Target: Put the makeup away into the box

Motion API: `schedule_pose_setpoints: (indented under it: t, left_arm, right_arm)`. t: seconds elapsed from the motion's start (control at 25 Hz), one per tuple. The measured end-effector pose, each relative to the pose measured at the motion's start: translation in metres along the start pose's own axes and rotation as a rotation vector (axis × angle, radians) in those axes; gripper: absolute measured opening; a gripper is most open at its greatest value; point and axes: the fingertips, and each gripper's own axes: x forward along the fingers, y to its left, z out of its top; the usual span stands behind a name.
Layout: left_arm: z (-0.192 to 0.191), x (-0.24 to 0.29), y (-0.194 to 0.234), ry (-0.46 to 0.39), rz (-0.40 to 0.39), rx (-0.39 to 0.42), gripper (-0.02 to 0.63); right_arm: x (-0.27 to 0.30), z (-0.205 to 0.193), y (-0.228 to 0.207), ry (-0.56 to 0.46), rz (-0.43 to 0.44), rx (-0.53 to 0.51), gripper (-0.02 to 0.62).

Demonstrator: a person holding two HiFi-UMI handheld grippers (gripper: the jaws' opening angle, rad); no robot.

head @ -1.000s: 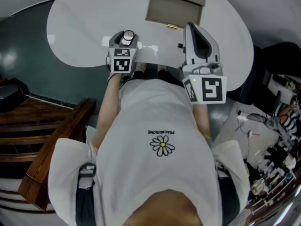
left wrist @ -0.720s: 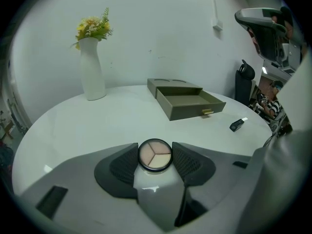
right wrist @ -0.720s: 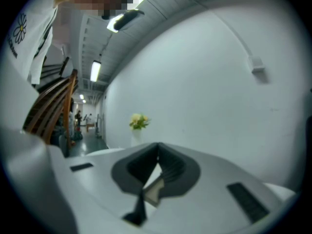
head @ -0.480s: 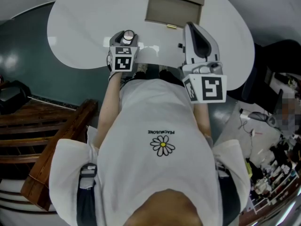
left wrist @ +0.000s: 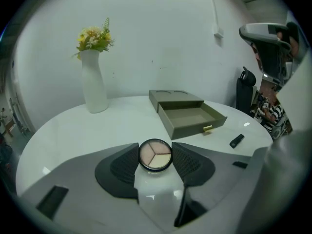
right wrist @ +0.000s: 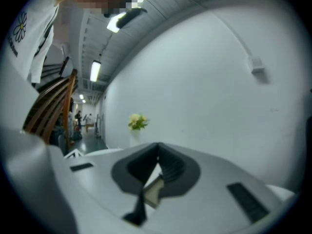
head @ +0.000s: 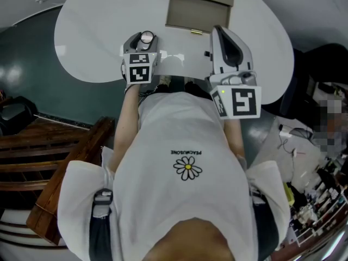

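A round eyeshadow compact [left wrist: 155, 155] with three pale shades sits between my left gripper's [left wrist: 155, 156] dark ribbed pads, which press on both its sides. In the head view that left gripper [head: 145, 39] holds the compact [head: 146, 36] above the near part of the white table [head: 87, 42]. The olive box [left wrist: 187, 115] stands beyond it with its drawer pulled out and nothing in it. A small black makeup stick [left wrist: 236, 140] lies to the right of the drawer. My right gripper [right wrist: 157, 156] is shut with nothing in it and hangs [head: 219, 32] near the box [head: 198, 8].
A white vase with yellow flowers [left wrist: 93, 77] stands at the far left of the table. The table's rounded edge runs close to the person's body. A wooden stair rail [head: 65, 173] lies at the lower left, a cluttered desk [head: 310, 200] at the right.
My left gripper has risen a little with the compact and drifted slightly toward the box. The right gripper has kept still.
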Motion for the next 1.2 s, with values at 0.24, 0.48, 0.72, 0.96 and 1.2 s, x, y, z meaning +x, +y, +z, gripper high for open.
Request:
schedule_pose_setpoints:
  t: [0.24,0.48,0.72,0.96,1.2]
  left_arm:
    - [0.066,-0.026,0.006,-0.163,0.003,-0.025,0.225]
    - [0.145,-0.067,0.008,-0.363,0.013,-0.023,0.225]
    - [0.199,-0.104,-0.001,-0.548,0.015,-0.007,0.225]
    - [0.223,-0.131,-0.017,-0.652,-0.008,0.011,0.225]
    - [0.238,-0.143,-0.020,-0.694,-0.014,0.015,0.225]
  right_arm:
    - [-0.002,0.001,-0.002,-0.009,-0.007,0.005,0.029]
    - [-0.003,0.003,-0.005,-0.016,-0.009,0.007,0.029]
    - [-0.004,0.003,-0.007,-0.020,-0.016,0.016,0.029]
    - [-0.004,0.003,-0.009,-0.021,-0.017,0.017,0.029]
    - [-0.004,0.002,-0.011,-0.018,-0.023,0.020,0.029]
